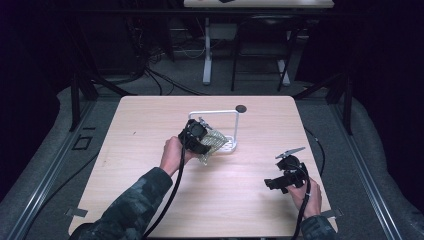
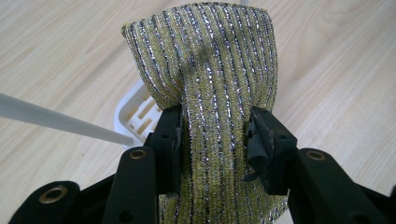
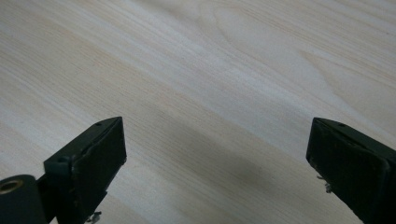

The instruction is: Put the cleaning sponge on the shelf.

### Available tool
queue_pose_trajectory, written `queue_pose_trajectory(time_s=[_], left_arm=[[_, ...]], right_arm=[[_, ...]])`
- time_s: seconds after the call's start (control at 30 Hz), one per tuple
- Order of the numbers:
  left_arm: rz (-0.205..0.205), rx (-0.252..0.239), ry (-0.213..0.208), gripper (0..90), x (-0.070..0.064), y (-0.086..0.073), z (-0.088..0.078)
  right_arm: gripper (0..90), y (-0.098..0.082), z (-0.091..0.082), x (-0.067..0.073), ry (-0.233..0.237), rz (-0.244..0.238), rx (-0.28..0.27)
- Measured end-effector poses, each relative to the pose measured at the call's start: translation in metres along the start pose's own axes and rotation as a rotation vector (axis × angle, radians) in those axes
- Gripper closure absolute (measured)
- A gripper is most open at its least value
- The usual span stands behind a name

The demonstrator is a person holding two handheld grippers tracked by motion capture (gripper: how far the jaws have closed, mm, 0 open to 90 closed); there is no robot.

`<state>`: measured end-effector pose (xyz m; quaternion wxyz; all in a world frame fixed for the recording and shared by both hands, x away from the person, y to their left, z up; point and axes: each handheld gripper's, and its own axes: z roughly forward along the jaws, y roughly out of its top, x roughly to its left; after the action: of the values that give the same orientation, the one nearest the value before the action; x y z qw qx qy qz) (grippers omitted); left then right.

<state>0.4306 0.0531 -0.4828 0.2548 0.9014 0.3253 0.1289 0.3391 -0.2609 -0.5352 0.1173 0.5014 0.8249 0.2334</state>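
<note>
A gold and silver striped glittery cloth is pinched between the jaws of my left gripper, which is shut on it. In the high view the left gripper holds the cloth just beside a white rack near the table's middle. The rack's slotted white base lies under the cloth, and a white bar crosses at the left. My right gripper hovers at the table's right front, wide open. Its two black jaws stand far apart over bare wood.
A small dark round disc lies on the light wooden table behind the rack. Black cables trail from both grippers toward the front edge. Another table's legs and cables stand on the dark floor beyond.
</note>
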Motion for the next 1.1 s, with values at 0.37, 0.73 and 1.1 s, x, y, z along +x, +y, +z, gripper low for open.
queue_pose_trajectory(time_s=[0.37,0.73,1.1], left_arm=[[-0.010,0.004,0.019,58.0,0.002,0.002,0.013],[-0.018,-0.010,0.066,57.5,0.005,0.005,0.023],[-0.011,-0.009,0.075,57.2,0.003,0.009,0.032]], right_arm=[[4.7,0.000,0.000,0.000,-0.004,-0.005,0.003],[4.8,0.000,0.000,0.001,-0.006,-0.012,0.011],[4.9,0.000,0.001,0.001,-0.004,-0.015,0.014]])
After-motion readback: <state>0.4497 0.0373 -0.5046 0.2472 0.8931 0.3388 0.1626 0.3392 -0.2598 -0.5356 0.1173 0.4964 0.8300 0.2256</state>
